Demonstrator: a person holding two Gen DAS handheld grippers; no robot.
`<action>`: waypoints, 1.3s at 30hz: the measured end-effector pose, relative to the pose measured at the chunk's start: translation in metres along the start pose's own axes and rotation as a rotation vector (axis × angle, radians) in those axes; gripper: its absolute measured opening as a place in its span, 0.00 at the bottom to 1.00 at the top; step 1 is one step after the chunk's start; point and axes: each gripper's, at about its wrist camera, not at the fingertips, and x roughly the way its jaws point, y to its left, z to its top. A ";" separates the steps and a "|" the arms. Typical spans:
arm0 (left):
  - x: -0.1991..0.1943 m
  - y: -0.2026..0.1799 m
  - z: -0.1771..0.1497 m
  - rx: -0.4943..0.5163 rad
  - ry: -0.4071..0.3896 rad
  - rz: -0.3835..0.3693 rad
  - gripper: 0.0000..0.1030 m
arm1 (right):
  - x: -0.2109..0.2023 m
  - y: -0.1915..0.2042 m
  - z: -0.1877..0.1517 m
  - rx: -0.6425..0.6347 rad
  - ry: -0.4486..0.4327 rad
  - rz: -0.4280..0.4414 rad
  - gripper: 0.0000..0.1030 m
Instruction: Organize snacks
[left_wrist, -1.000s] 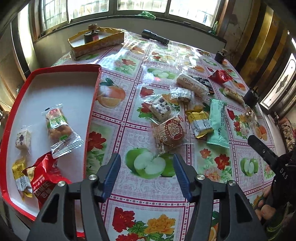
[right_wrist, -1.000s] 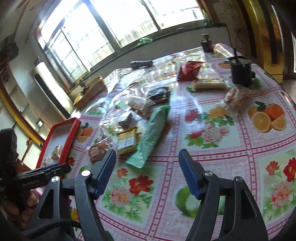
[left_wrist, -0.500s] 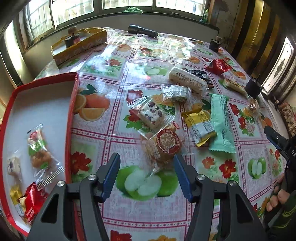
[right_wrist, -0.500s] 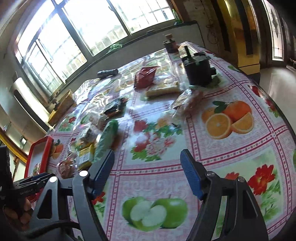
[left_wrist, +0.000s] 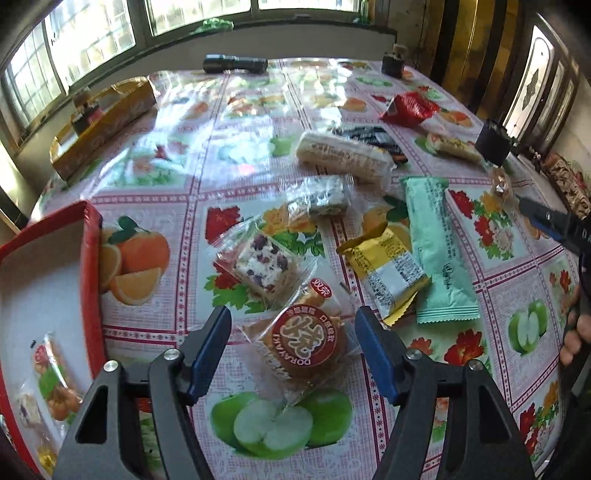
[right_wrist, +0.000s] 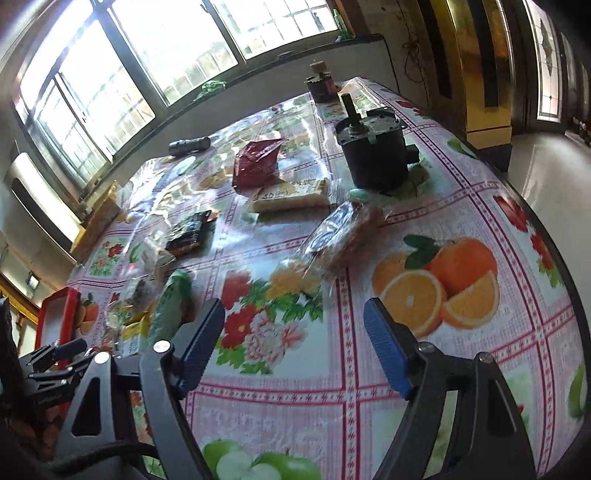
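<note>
In the left wrist view my left gripper (left_wrist: 293, 328) hangs over a round dorayaki cake in a clear wrapper (left_wrist: 304, 341). Its jaws are opening and the cake lies between the blue pads, untouched. Past it lie a berry nougat bar (left_wrist: 264, 266), a yellow packet (left_wrist: 388, 271) and a long mint-green packet (left_wrist: 436, 247). The red tray (left_wrist: 92, 269) at the left holds several wrapped snacks. In the right wrist view my right gripper (right_wrist: 293, 326) hovers above the flowered tablecloth, jaws opening, nothing between them. A clear-wrapped brown pastry (right_wrist: 343, 232) lies just ahead of it.
A black motor-like block (right_wrist: 373, 151) stands behind the pastry, with a red packet (right_wrist: 256, 162), a pale wafer pack (right_wrist: 291, 194) and a black packet (right_wrist: 190, 230) further left. A flashlight (left_wrist: 234, 62) and a yellow box (left_wrist: 103, 122) sit near the window. The table edge curves at the right.
My left gripper has slid right from beside the tray to over the dorayaki cake and spread its jaws wider. The right gripper has swung right, from the green packet toward the brown pastry.
</note>
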 end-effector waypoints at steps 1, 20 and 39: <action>0.000 0.000 -0.001 -0.003 -0.002 -0.004 0.73 | 0.004 0.000 0.004 -0.001 0.005 -0.009 0.76; 0.003 -0.033 0.003 0.298 0.098 -0.113 0.74 | 0.063 0.013 0.044 -0.175 0.090 -0.215 0.78; 0.009 -0.014 -0.016 0.272 0.198 -0.149 0.69 | 0.063 0.018 0.045 -0.278 0.087 -0.164 0.68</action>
